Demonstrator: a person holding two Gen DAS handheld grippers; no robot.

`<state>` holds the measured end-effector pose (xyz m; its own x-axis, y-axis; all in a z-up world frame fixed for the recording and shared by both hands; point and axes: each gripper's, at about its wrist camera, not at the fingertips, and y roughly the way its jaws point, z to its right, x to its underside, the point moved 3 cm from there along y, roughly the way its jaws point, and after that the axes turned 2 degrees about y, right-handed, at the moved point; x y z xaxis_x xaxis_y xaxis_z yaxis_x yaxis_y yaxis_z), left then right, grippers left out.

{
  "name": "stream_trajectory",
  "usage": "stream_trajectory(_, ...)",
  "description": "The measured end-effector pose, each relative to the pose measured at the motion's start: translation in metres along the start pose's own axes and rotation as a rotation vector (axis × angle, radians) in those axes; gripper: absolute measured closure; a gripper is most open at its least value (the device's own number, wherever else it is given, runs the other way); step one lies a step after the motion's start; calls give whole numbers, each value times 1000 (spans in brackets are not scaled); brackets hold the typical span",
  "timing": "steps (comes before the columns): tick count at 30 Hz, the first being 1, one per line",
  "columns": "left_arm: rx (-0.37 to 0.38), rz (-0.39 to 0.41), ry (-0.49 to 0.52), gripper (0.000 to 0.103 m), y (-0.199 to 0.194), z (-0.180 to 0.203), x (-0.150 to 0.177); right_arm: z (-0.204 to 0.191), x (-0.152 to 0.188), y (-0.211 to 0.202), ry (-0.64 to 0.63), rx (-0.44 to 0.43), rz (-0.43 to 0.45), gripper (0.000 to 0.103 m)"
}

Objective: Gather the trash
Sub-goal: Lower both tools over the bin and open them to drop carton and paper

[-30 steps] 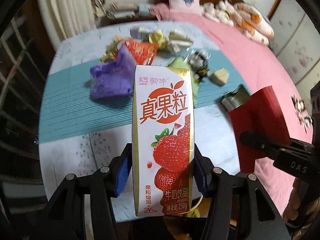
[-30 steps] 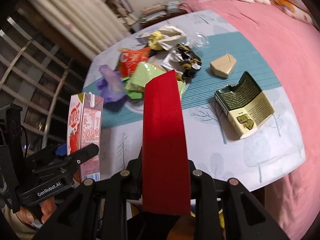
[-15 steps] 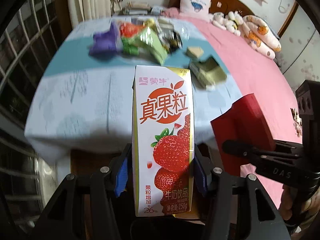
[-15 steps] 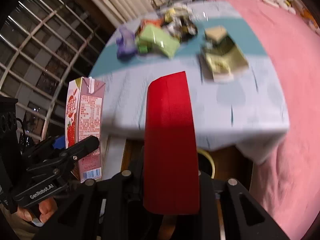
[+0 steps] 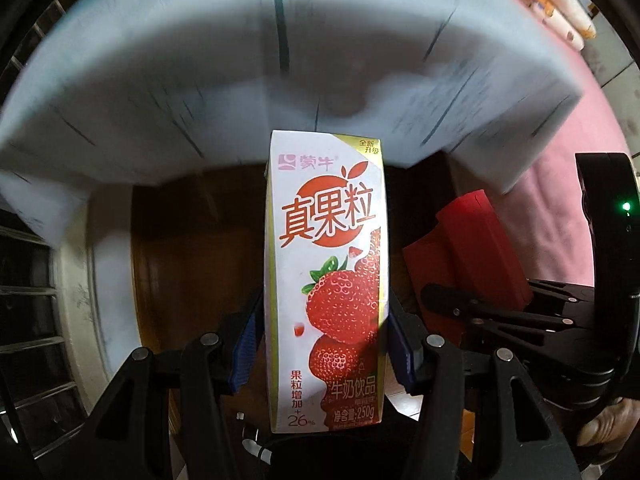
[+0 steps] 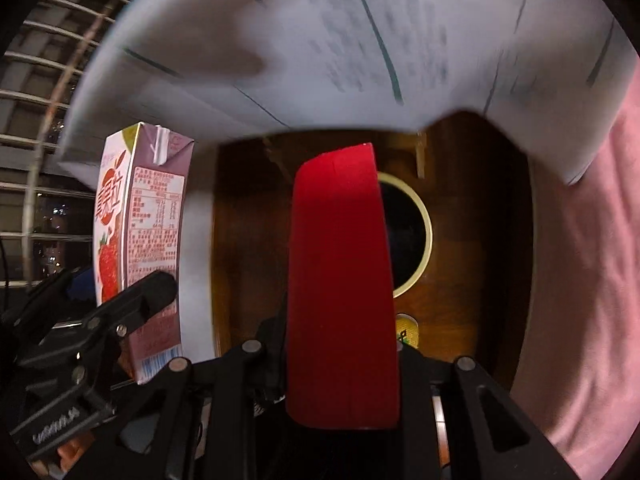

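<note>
A strawberry milk carton (image 5: 326, 280) stands upright between the blue pads of my left gripper (image 5: 326, 336), which is shut on it and points straight down. My right gripper (image 6: 342, 344) has a red box (image 6: 340, 280) between its fingers; its jaws are opening and the box still sits upright between them. Just behind the red box is a round bin with a pale rim (image 6: 426, 236) and a dark inside, low on the brown floor. In the right wrist view the carton (image 6: 140, 240) and left gripper (image 6: 120, 304) are at the left. The red box (image 5: 468, 248) shows at the right of the left wrist view.
The hanging edge of the pale blue tablecloth (image 6: 320, 60) fills the top of both views, blurred. A pink bedspread (image 6: 580, 240) hangs at the right, a window grille (image 6: 40, 120) is at the left. A small yellow thing (image 6: 406, 330) lies beside the bin.
Both grippers have dropped from above the tabletop to below its edge, still carrying the carton and the red box. The trash on the table has gone out of view and the bin has appeared.
</note>
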<state>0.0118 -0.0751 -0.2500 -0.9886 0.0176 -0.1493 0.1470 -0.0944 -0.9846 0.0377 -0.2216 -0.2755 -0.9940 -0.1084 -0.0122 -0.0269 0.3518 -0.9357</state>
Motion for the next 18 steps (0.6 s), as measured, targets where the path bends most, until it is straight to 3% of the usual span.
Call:
stream_trajectory(7, -4, -20, 6, 49, 101, -6, 1, 38, -18, 98, 4, 39, -10, 75)
stream_trajectory(11, -5, -8, 25, 47, 138, -5, -1, 53, -28, 139, 21, 46, -1, 59)
stream_trajectory(13, -13, -14, 32, 32, 154, -6, -3, 56, -34, 152, 28, 52, 7, 49)
stream_trajectory(15, -28, -13, 32, 31, 165, -7, -5, 59, -38, 160, 33, 56, 16, 42)
stream_trajectory(18, -43, -20, 24, 24, 174, -7, -4, 61, -36, 167, 44, 62, 28, 42)
